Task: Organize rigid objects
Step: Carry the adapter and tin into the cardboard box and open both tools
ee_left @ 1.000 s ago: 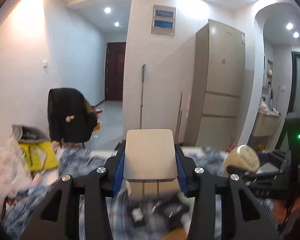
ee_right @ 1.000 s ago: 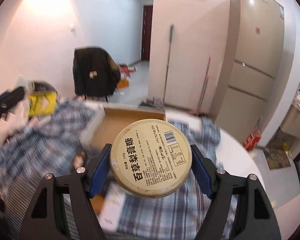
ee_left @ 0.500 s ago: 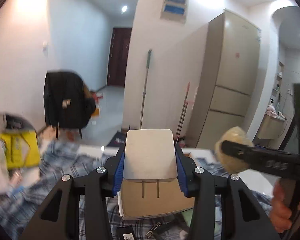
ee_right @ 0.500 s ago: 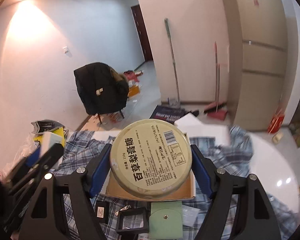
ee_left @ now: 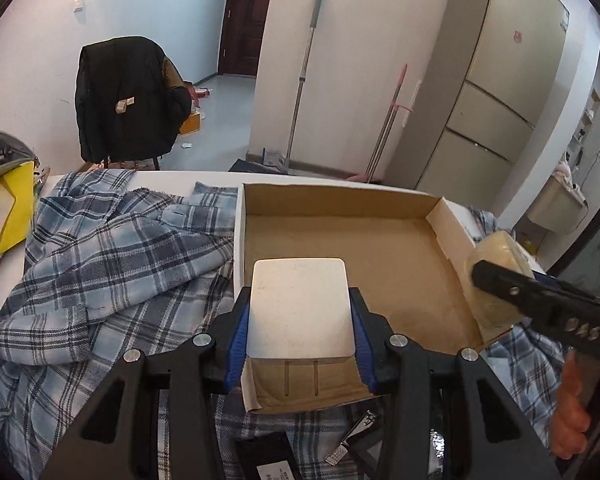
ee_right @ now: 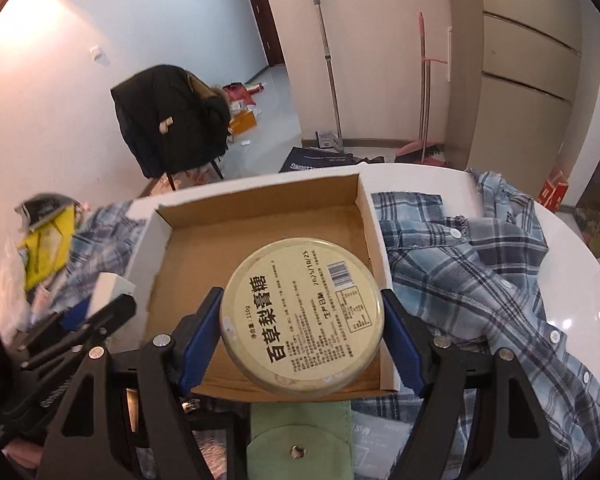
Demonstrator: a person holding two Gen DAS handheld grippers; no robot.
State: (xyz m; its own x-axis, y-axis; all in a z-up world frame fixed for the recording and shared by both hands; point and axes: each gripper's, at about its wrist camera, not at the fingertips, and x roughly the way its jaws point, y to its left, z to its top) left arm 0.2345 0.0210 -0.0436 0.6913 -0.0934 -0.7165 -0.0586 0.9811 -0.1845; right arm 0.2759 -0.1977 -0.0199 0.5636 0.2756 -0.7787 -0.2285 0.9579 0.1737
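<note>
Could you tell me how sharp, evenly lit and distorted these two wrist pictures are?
Left wrist: sharp, even light, fisheye bending the fridge, black corners. Right wrist: round tin label crisp, yellow bag at left smeared, warm glare on the upper-left wall, bright sheen on the white table.

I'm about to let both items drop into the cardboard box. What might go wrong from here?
1. The round candy tin is pinched only at its rim by the right gripper; it may land on edge and roll.
2. The white plug adapter in the left gripper hangs over the cardboard box's near wall and may catch it.
3. Both grippers crowd one box and may collide.
</note>
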